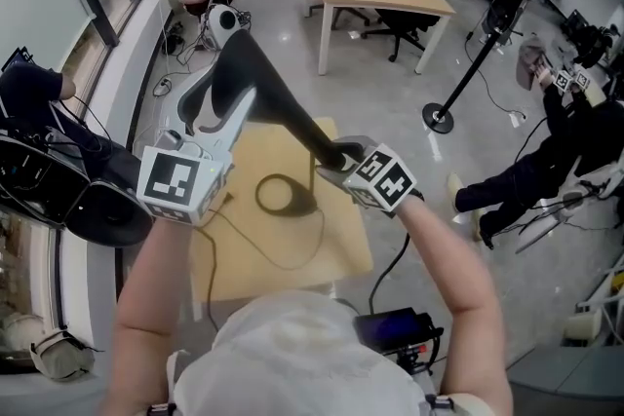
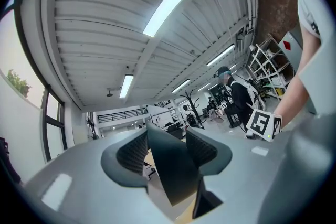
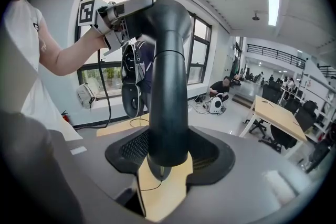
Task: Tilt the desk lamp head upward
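Leverage sits with the left gripper (image 2: 167, 150): its fingers (image 2: 132, 153) are clenched on the flat edge of the lamp head (image 2: 176, 181), which hangs down and to the person's left from the elbow (image 3: 173, 10) at the top of the lamp arm (image 3: 169, 86). The right gripper (image 3: 168, 153) grasps that arm lower down, nearer the ring base (image 1: 283, 195) on the worktop (image 1: 244, 258). The arm's long axis runs away from its fingers (image 3: 130, 150) to the elbow. Likely next, the left side swings the head up about the elbow while the right braces the arm.
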A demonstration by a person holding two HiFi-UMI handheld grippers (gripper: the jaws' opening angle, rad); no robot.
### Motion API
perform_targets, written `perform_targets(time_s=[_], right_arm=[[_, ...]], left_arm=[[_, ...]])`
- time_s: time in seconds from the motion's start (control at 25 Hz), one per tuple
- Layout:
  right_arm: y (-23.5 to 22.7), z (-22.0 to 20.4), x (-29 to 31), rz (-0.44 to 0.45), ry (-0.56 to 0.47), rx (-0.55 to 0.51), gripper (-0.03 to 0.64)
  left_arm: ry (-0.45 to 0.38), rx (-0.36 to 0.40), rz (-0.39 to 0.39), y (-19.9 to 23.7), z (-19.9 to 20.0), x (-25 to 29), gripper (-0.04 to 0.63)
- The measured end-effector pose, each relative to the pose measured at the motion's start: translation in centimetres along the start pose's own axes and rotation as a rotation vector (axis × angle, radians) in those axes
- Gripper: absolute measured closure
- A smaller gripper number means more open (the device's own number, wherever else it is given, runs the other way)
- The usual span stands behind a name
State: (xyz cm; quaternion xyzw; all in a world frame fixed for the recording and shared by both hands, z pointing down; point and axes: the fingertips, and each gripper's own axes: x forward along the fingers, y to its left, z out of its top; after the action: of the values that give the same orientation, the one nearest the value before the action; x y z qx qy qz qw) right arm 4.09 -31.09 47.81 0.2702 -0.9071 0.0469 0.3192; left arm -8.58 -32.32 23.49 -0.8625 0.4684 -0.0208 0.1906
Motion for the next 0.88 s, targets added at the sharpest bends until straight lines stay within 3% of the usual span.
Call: perform_targets(time_s=[0.56,0.88], right_arm=[[-0.2,-0.1,0.9,0.058,-0.034,0.015,0.383],[1.9,0.1,0.8,0.074,-0.067,0.007,0.383]], left_arm=[[-0.017,0.016,0.017,-1.4,1.8,1.0,0.388],[-0.006,-0.010,0.054,-0.8,1.4,-1.3,0.389]])
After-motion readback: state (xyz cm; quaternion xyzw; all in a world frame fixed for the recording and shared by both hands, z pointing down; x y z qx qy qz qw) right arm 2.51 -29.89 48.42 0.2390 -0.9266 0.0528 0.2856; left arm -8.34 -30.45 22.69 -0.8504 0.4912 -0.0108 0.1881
